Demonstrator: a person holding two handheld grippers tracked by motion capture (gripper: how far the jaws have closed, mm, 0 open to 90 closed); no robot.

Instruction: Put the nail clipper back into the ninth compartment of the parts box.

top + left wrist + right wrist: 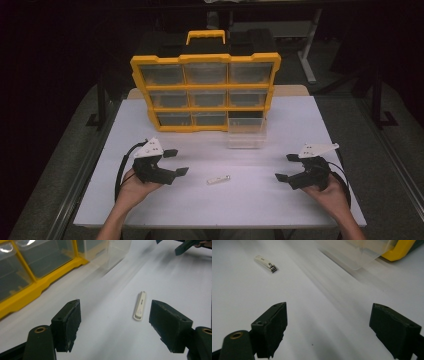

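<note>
A small white nail clipper [218,179] lies flat on the white table [200,200], between my two grippers. My left gripper [177,162] hovers to its left, open and empty. In the left gripper view the nail clipper [140,306] lies just ahead, close to the right jaw of the left gripper [115,325]. My right gripper [285,167] stands open and empty at the table's right. In the right gripper view the nail clipper [265,263] lies far off at upper left, beyond the right gripper [328,327].
A yellow organizer [205,92] with clear drawers stands upright at the table's back. One clear drawer [245,132] sits pulled out on the table in front of its empty bottom-right slot. The table's edges drop to a dark floor.
</note>
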